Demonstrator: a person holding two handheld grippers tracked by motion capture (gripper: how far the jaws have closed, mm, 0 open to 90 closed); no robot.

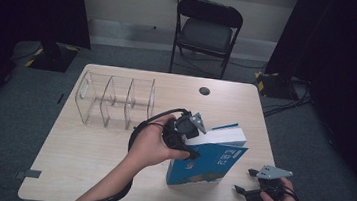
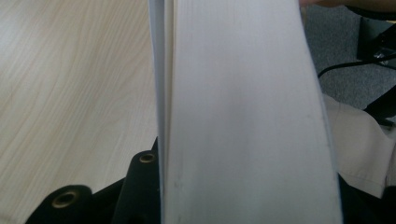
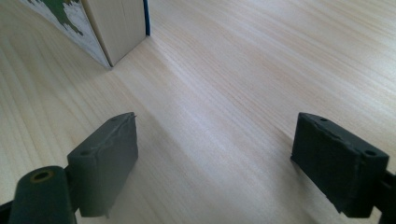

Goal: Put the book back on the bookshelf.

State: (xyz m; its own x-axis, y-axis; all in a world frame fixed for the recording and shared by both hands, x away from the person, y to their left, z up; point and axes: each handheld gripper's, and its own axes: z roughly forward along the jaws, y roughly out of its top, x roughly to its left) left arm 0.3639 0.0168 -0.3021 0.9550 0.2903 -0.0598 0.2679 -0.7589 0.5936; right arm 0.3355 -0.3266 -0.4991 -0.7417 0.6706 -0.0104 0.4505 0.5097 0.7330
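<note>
A thick book [image 1: 210,165] with a blue illustrated cover stands upright on the wooden table [image 1: 84,166], right of centre. My left gripper [image 1: 192,150] comes at it from the left, shut on its upper part. In the left gripper view the white page block [image 2: 243,107] sits between the black jaws, and one finger [image 2: 140,182] shows beside it. My right gripper [image 1: 244,182] rests low near the table's front right corner, apart from the book. In the right gripper view it [image 3: 215,154] stands open over bare wood, with the book's lower corner [image 3: 116,28] farther off at the upper left.
A clear acrylic divider rack [image 1: 116,101] stands on the table's back left. A dark round cable hole [image 1: 204,90] lies near the back edge. A black folding chair [image 1: 206,30] stands behind the table. Cables lie on the floor at the right.
</note>
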